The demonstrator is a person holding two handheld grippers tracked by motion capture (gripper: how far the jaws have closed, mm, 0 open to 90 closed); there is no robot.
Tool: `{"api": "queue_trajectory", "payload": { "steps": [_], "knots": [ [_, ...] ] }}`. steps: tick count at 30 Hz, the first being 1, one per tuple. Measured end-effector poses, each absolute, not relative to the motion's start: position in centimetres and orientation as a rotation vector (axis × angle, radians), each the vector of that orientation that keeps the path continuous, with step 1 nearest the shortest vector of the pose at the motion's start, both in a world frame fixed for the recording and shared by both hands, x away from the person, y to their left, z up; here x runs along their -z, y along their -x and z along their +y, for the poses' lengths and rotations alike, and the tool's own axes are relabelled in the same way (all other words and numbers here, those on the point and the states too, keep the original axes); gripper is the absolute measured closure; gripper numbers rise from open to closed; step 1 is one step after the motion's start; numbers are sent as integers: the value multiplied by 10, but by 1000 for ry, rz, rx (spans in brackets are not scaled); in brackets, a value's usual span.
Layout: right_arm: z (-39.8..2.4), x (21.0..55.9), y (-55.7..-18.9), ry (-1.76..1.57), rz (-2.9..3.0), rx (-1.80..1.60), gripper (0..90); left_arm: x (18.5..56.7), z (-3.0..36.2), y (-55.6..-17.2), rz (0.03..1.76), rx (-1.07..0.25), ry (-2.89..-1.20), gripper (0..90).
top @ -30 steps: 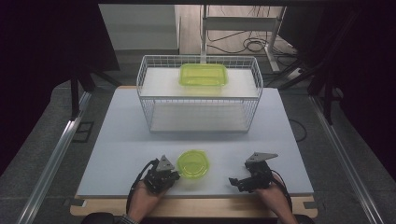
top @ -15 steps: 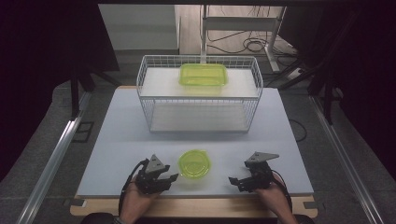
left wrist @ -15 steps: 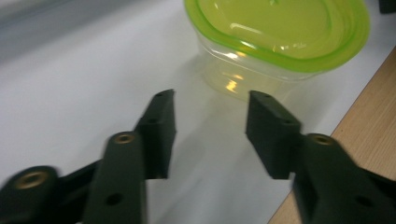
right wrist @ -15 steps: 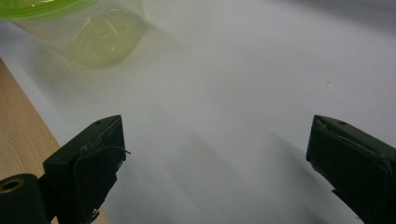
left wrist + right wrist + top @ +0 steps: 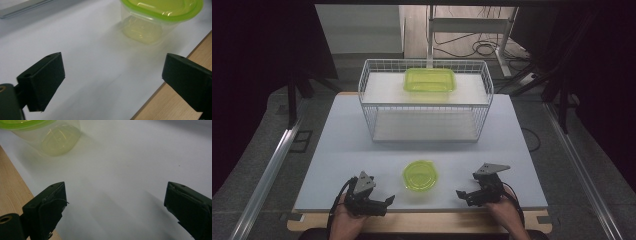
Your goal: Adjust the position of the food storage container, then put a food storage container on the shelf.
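We have the small round container (image 5: 420,175) sitting on the white table (image 5: 337,150) near its front edge, between our two grippers and touching neither. The left gripper (image 5: 384,202) has just been opening and now stands released with nothing between its jaws; the right gripper (image 5: 462,195) is spread wide and empty too. The clear tub with its green lid looks light, thin and probably slick, so we would pinch it across the stiffer lid rim
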State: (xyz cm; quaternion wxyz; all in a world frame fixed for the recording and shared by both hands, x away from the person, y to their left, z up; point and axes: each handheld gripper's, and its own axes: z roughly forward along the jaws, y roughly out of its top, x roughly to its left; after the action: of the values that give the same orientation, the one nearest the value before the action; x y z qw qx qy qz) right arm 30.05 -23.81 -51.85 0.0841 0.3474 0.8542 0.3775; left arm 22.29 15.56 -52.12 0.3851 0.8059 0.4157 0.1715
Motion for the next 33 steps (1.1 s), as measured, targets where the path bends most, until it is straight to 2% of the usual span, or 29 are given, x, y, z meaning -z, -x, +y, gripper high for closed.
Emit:
{"api": "queue_trajectory", "payload": {
  "steps": [17,28,33],
  "knots": [
    [-241,515,-303,-1087,2508,-1192,32,525,156,-219,1026,-509,-2060,9],
    [-233,497,-313,-1172,2518,-1283,35,525,157,-219,1026,-535,-2055,9],
    [-226,489,-317,-1192,2530,-1286,90,525,156,-219,1021,-540,-2058,9]
  ]
}}
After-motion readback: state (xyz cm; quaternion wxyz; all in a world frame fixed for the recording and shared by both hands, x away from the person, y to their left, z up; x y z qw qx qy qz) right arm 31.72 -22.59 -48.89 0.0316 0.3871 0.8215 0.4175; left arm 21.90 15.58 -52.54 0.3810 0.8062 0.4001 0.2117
